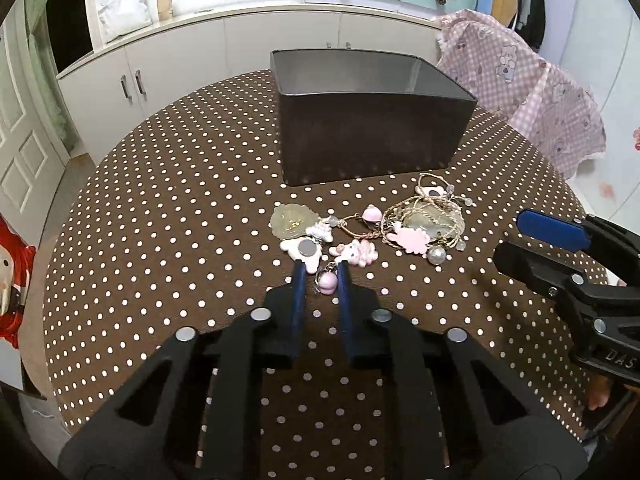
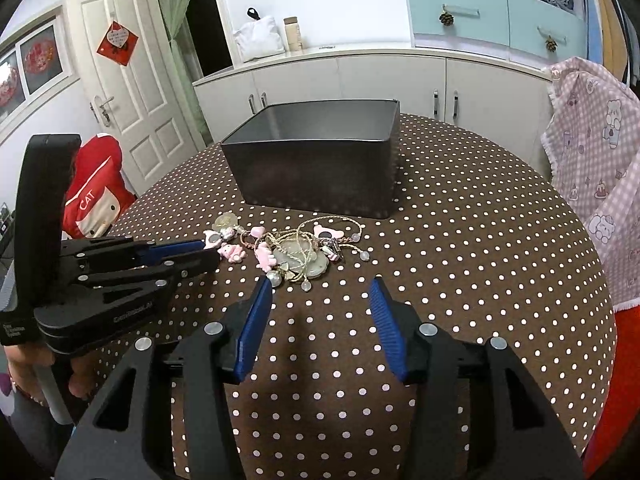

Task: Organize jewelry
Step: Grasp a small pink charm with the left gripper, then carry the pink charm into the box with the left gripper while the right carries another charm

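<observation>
With the dark rectangular metal box (image 1: 372,120) at frame centre seemingly empty, you pinch a pink bead charm (image 1: 327,281) in your left gripper (image 1: 322,270); your right gripper (image 2: 320,292) hangs spread below the untouched tangle of pink-and-cord jewelry (image 2: 288,248).

Round table (image 1: 160,240) carried a brown cloth with white polka dots. Dark rectangular box (image 1: 372,136) sat on it toward the far edge, open top. Everything else lay relative to that box: jewelry pile (image 1: 368,232) on the cloth just in front of its near wall, not touching it. Pale green disc pendant (image 1: 289,220) at the pile's left end, tangled cord bracelets (image 1: 428,220) at its right end, pink charms (image 1: 356,252) between them, small pink bead (image 1: 327,282) nearest the camera.
</observation>
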Motion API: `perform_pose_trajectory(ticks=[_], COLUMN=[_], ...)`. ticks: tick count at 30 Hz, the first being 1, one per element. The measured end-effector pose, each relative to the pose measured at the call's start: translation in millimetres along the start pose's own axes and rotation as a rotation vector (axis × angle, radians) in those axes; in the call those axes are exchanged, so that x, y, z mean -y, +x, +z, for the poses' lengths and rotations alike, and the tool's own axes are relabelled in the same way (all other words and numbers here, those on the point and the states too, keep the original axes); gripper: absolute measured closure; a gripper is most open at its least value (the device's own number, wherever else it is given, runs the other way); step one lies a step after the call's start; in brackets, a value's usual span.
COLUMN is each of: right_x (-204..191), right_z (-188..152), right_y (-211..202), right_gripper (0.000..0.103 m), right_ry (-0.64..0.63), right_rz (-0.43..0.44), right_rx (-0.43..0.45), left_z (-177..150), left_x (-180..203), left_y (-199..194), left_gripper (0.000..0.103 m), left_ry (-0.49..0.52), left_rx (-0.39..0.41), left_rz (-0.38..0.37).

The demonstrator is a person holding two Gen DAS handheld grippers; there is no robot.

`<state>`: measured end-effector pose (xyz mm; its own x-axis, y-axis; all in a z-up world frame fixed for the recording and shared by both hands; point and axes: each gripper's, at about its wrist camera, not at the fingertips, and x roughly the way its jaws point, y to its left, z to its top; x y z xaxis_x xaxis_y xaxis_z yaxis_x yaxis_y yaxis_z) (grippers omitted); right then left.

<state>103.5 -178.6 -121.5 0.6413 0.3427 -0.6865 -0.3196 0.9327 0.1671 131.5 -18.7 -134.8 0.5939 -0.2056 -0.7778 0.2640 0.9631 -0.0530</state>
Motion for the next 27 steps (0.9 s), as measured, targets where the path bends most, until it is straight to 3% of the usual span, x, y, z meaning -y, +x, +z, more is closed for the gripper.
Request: perform_pose_trajectory(ticks=[4,8,14,19,27], right_x=[-5,-17,-50,-75,-94], right_z=[1,6,16,27,44], right_y=[1,6,23,51,81], right_gripper=[0.055,0.055,0.055,0.055,0.055], right_ry=[-0.011,-0.028,-0.091,-0.127,-0.176], right_rz=[0.005,0.025,0.08,0.121,0.044], right_rx=[-0.005,-0.007,-0.029,-0.078,-0.112], left_z=[-4,-6,-8,-9,-9], left_x=[-8,-25,-49,-63,-72], left_y=[-10,-33,-57,-57,-58], left_gripper=[0.09,0.09,0.09,0.09,0.09], left_ry=[-0.046,-0.098,-0.157,-0.193,-0.202], left_rx=[0.015,0.084,0.149,0.157,0.163], left_rz=[-0.04,-0.075,-0.05,-0.028,-0.028])
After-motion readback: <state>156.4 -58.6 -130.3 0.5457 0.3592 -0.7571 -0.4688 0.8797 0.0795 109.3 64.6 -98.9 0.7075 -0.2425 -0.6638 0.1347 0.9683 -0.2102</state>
